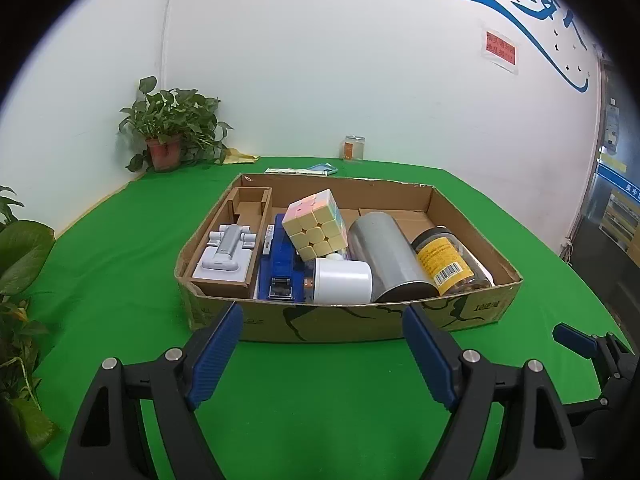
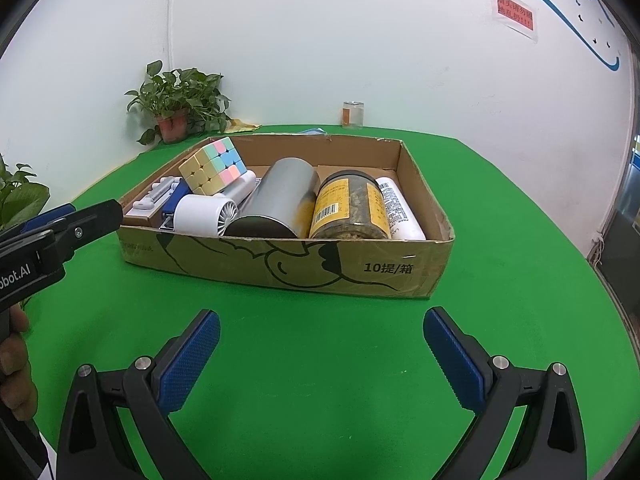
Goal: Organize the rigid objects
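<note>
From the left wrist view, the left tongs (image 1: 322, 322) stood apart and empty above the green table (image 1: 120, 280), just before a shallow cardboard box (image 1: 352, 320) packed with a pastel puzzle cube (image 1: 314, 224), a white fan (image 1: 342, 280), a steel cylinder (image 1: 386, 256) and a yellow-labelled jar (image 1: 448, 260). From the right wrist view, the right tongs (image 2: 322, 324) were likewise apart and empty, near the same box, where a white bottle (image 2: 398, 208) lay beside the jar.
</note>
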`<state>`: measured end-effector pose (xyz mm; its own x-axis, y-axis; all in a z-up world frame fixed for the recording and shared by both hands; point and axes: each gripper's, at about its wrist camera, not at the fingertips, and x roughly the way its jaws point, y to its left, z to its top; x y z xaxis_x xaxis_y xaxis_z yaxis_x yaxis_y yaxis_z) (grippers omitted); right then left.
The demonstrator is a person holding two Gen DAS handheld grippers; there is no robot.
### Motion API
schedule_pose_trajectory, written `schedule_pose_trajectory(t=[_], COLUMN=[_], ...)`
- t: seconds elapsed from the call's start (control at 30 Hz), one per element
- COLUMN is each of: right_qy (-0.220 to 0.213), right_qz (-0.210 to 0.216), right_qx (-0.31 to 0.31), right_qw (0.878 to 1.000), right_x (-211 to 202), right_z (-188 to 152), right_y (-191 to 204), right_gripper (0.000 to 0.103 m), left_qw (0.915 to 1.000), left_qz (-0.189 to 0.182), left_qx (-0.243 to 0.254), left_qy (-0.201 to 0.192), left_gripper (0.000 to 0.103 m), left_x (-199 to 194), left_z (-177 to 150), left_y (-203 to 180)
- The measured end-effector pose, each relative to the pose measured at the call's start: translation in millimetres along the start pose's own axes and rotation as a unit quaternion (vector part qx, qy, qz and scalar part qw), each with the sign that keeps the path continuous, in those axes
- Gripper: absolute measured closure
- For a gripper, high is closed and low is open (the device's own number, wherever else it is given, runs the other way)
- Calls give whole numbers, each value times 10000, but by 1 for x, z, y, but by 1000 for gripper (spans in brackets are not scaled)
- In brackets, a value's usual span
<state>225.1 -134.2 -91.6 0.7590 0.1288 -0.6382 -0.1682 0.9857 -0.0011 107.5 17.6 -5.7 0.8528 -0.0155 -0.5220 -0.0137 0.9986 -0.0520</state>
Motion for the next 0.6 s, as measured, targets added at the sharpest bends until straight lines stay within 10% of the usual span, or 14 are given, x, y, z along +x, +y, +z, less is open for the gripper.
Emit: schedule_pose_trajectory(t=[0.6], right_qy=[46], right_qz=[-13], right_qx=[63], right_qw=[10000], right_x=[4], right_z=[-1], right_y=[6], right_gripper=[1], left_qw=[9999], left_qz=[140], left_qx=[-21], left_qy=[26], left_gripper=[21], left_x=[1], left_z=[-2], left_y=[3])
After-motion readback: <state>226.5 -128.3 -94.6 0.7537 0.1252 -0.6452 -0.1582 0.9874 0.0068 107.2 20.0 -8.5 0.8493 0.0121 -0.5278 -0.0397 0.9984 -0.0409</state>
